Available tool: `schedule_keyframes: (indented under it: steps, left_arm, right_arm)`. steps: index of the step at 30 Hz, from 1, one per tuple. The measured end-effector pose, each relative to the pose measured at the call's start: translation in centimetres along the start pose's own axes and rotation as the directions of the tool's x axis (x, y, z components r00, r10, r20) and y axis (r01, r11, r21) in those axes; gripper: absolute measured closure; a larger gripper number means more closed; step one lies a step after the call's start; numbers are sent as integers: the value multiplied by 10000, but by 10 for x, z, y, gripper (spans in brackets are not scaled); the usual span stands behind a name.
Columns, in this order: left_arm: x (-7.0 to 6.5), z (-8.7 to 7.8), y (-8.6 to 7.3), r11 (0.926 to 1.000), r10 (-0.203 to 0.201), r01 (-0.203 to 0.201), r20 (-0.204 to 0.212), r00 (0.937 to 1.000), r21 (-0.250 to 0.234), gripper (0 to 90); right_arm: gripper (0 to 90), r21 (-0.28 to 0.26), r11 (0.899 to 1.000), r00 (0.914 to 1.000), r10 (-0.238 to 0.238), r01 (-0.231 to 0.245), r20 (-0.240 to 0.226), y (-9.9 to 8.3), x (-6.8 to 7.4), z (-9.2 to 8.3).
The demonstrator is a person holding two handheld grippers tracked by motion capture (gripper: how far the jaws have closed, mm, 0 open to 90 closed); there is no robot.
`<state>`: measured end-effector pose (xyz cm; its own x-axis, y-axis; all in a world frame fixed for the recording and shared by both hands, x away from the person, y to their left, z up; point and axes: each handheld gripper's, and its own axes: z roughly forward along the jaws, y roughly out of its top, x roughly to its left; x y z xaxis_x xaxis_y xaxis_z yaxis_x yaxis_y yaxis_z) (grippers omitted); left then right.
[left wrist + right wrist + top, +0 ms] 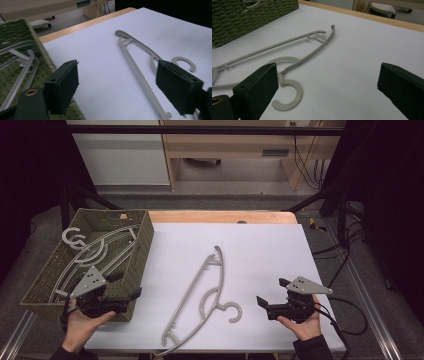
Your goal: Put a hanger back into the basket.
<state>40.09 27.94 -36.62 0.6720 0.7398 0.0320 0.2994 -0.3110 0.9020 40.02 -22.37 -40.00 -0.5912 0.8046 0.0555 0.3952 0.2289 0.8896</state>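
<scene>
A grey plastic hanger [186, 304] lies flat on the white table sheet, its hook pointing right and toward the front edge. It also lies ahead of the jaws in the left gripper view [136, 67] and the right gripper view [312, 50]. My left gripper [128, 285] hovers at the near right corner of the green woven basket [145, 242], open with nothing between its jaws [117, 85]. My right gripper [271, 291] rests low at the front right, pointing left at the hook, open and empty [327, 85].
Inside the basket lie other grey hangers [95, 252], one hook poking over the left rim. The white sheet [260, 250] covers a wooden tabletop. Cables trail off the table's right side, and a wooden cabinet stands beyond the far edge.
</scene>
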Motion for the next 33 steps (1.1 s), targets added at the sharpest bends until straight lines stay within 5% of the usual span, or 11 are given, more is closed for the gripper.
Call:
schedule_keyframes:
  steps: [8,15,23,28,29,33]
  left_arm:
    - [-26,22,-6,9986,259,-298,865,9959,444,409]
    - [-54,48,-18,9820,634,-985,2099,9757,1612,664]
    - [-84,76,-35,9373,951,-1927,3188,9430,2905,883]
    - [-98,90,-46,8935,1199,-2603,3642,9236,3659,897]
    - [-100,93,-47,8785,1380,-2875,3733,9174,3816,898]
    - [-110,102,-52,8555,1513,-3157,3850,9105,4104,898]
  right_arm:
    - [36,89,9999,9999,-84,85,-125,0,5,3]
    - [38,178,9998,9998,-111,114,-154,-2,7,5]
    - [42,267,9995,9996,-171,177,-204,-4,9,7]
    - [44,311,9993,9995,-182,190,-248,-4,10,9]
    - [45,348,9993,9996,-131,140,-260,-4,10,9]
    - [46,483,9987,9993,-131,147,-336,-6,12,13]
